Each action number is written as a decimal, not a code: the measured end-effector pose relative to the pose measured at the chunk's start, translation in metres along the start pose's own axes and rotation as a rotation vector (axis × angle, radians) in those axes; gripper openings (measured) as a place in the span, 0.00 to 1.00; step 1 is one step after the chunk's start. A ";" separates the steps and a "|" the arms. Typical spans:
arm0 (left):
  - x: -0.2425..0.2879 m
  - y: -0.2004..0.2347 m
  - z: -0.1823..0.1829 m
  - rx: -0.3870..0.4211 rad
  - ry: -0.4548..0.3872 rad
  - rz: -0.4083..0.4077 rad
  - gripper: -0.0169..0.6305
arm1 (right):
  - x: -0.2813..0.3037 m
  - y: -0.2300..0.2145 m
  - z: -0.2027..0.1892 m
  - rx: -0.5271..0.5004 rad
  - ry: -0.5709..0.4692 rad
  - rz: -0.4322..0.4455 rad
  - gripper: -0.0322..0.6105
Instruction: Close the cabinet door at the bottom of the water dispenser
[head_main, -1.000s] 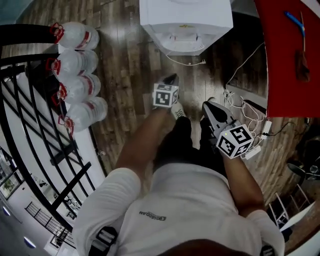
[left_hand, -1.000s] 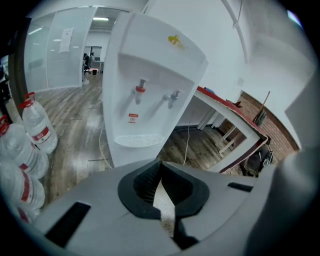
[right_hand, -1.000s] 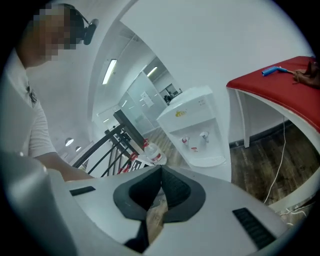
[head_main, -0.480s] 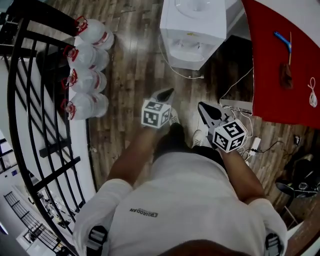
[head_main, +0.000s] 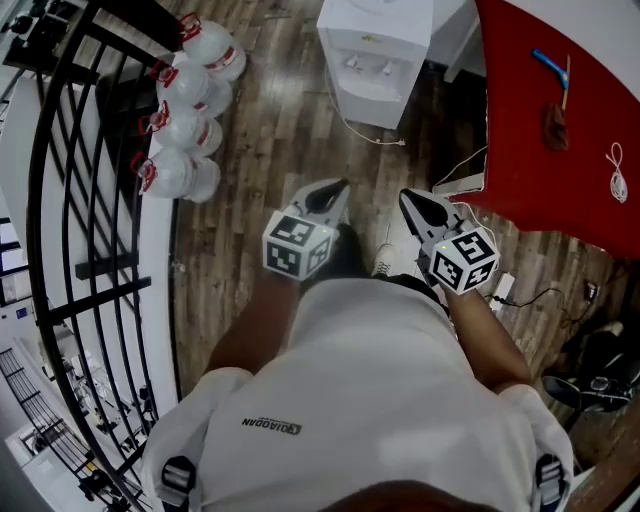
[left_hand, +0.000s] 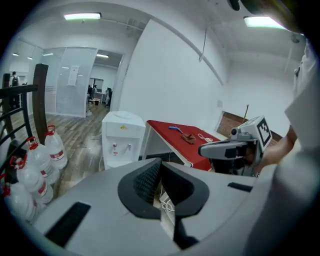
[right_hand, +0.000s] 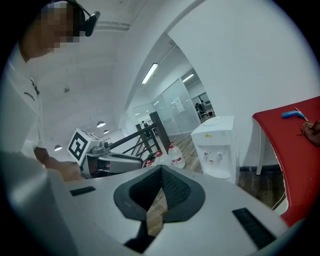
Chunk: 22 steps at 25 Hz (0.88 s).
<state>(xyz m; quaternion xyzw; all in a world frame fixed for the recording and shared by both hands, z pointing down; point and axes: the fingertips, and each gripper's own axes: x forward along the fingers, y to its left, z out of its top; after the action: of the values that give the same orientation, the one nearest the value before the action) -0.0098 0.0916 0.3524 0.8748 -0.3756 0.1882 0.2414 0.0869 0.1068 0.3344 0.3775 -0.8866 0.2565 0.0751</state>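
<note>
White plastic marks the water dispenser (head_main: 375, 55), which stands on the wooden floor (head_main: 270, 150) ahead of the person, just beside the red desk (head_main: 560, 120). Its cabinet door cannot be picked out: from above only the top and tap recess show, and in the right gripper view the lower front looks flush but is too small to be sure of. The left tool (left_hand: 161, 162) has its jaw tips together, with only floor and cables showing in the slit behind them, so it holds nothing. The right tool (right_hand: 162, 167) is likewise closed and empty. Both point toward the dispenser but hang well apart from it. Off to the left, water bottles (head_main: 185, 110) line a dark railing (head_main: 80, 200). No push on the door is under way, so if it stands open, the approach and the closing are both left.
</note>
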 end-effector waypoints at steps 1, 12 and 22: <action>-0.005 -0.011 -0.002 -0.004 -0.006 0.000 0.02 | -0.008 0.003 -0.004 0.000 0.000 0.005 0.08; -0.047 -0.031 0.022 0.016 -0.030 -0.054 0.02 | -0.041 0.039 0.009 0.003 -0.063 -0.037 0.08; -0.081 0.007 0.035 0.119 -0.042 -0.164 0.02 | 0.000 0.084 0.022 0.018 -0.153 -0.185 0.08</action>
<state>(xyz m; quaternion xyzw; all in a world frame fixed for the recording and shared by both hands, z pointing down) -0.0628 0.1138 0.2847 0.9192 -0.2957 0.1712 0.1959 0.0286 0.1446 0.2820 0.4767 -0.8489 0.2267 0.0269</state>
